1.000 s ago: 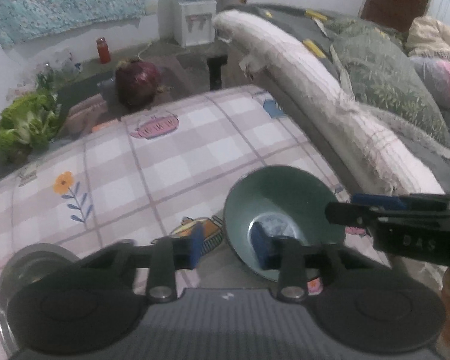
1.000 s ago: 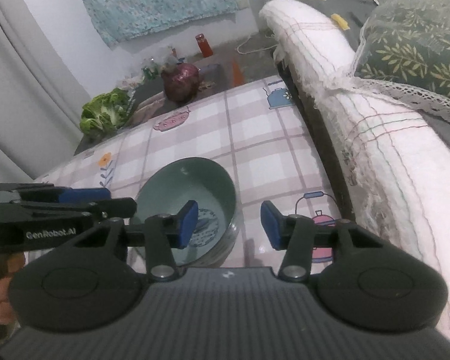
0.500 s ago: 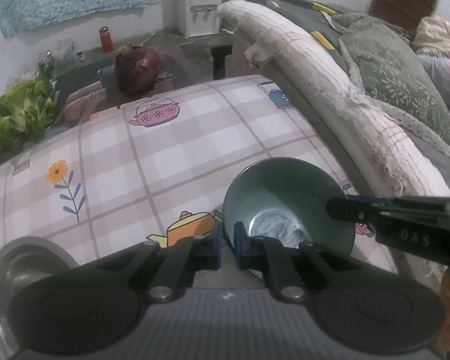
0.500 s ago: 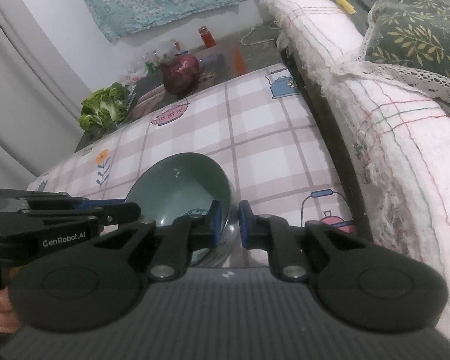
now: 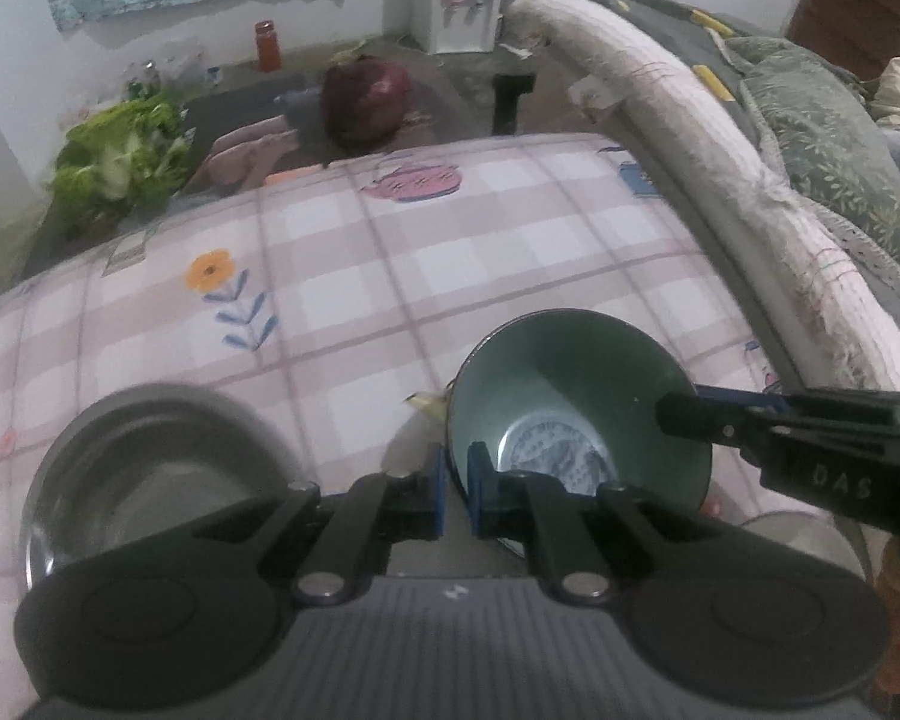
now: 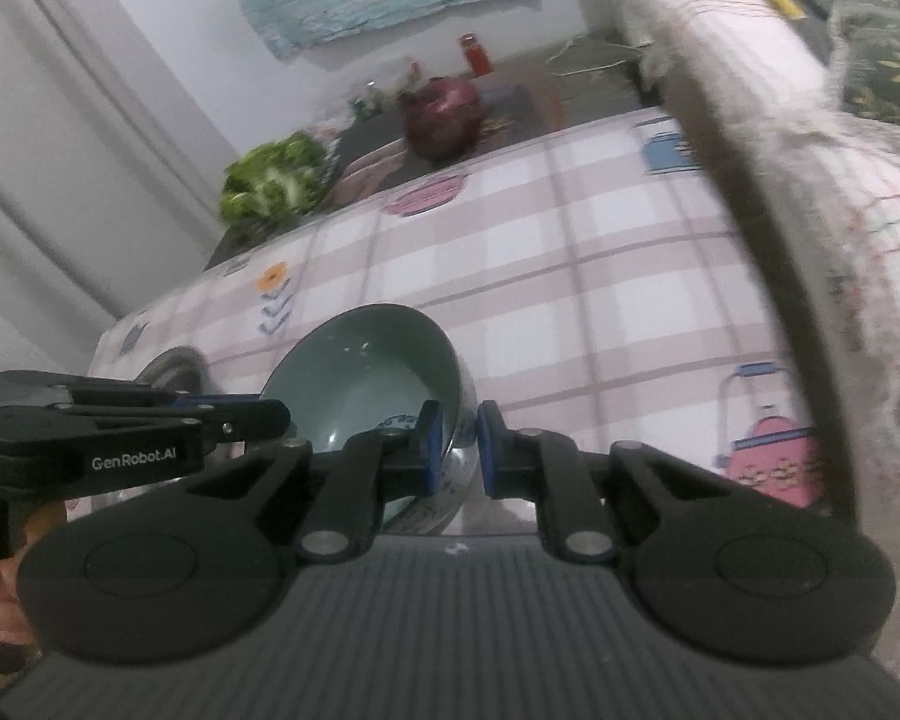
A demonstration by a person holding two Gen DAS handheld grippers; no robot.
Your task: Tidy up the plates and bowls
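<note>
Green bowl rim between both grippers' blue pads

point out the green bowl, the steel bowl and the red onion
green bowl (image 5: pixel 576 360), left wrist view, inner wall
steel bowl (image 5: pixel 168 474), left wrist view, inside
red onion (image 6: pixel 444 114), right wrist view, middle of its skin

Two matte black plastic grippers with blue rubber pads, silver pivot screws, ribbed grey bodies, white "GenRobot.AI" lettering.

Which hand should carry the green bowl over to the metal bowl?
Probably left: the left tongs already pinch the green bowl rim on the side nearest the metal bowl.
</note>
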